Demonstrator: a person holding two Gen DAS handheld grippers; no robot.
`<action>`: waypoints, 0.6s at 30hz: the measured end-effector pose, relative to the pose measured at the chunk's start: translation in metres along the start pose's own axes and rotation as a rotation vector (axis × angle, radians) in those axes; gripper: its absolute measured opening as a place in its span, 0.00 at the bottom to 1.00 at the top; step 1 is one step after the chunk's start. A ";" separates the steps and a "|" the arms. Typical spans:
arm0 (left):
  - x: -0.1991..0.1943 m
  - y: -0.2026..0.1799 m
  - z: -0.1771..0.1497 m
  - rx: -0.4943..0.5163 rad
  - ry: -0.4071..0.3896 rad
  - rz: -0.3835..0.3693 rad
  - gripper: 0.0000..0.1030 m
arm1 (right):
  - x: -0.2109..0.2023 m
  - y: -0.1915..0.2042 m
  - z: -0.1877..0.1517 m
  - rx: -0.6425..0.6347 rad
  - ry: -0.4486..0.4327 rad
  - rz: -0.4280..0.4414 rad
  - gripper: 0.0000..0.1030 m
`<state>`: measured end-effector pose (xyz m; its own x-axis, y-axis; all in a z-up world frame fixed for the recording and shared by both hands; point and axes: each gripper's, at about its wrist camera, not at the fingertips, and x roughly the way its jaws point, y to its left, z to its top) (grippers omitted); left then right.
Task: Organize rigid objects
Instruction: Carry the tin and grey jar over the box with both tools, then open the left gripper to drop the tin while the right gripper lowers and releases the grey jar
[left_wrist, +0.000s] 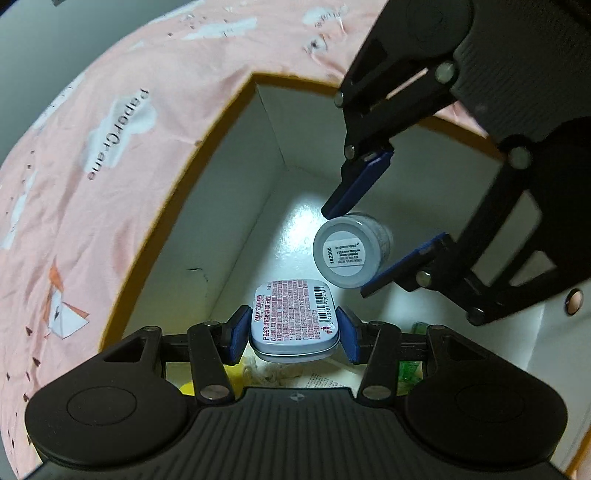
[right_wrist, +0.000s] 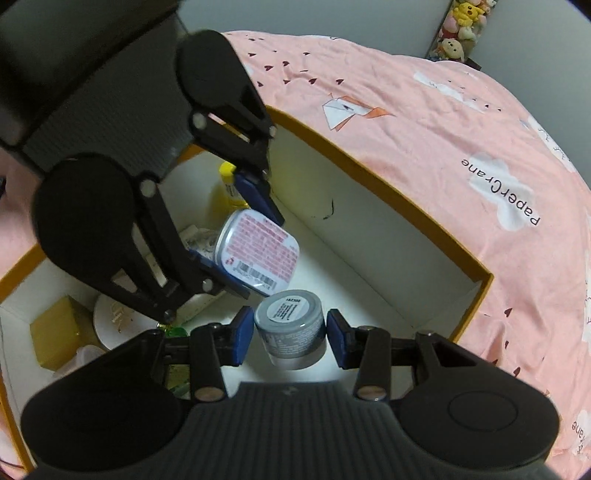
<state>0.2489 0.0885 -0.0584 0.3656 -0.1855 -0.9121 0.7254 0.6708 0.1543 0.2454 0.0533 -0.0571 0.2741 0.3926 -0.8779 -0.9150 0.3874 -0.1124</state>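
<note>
My left gripper (left_wrist: 293, 332) is shut on a flat white mint tin (left_wrist: 294, 319) with pink print and a barcode, held above the floor of an open box (left_wrist: 207, 206) with white walls and an orange rim. The tin also shows in the right wrist view (right_wrist: 256, 253), with the left gripper (right_wrist: 236, 240) around it. My right gripper (right_wrist: 290, 338) has its blue pads around a small round grey jar (right_wrist: 291, 328) with a white label. In the left wrist view the jar (left_wrist: 349, 254) sits between the right gripper's pads (left_wrist: 384, 240), with small gaps showing.
The box (right_wrist: 406, 206) lies on a pink printed bedsheet (right_wrist: 424, 122). Inside it are a yellow bottle (right_wrist: 229, 184), a yellow-brown block (right_wrist: 55, 332), a white round lid (right_wrist: 118, 321) and green items (left_wrist: 410, 369). Plush toys (right_wrist: 458, 29) stand far back.
</note>
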 end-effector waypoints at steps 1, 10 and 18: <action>0.005 0.000 0.001 0.007 0.011 0.003 0.55 | 0.001 0.001 0.000 -0.003 0.003 0.004 0.42; 0.027 -0.002 0.002 0.059 0.077 0.014 0.55 | 0.013 0.002 0.002 -0.018 0.012 0.016 0.42; 0.035 -0.004 -0.003 0.037 0.127 0.048 0.58 | 0.016 -0.001 0.001 -0.009 0.025 0.005 0.42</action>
<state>0.2566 0.0817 -0.0922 0.3249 -0.0598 -0.9439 0.7311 0.6490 0.2106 0.2507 0.0597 -0.0709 0.2620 0.3737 -0.8898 -0.9190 0.3780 -0.1118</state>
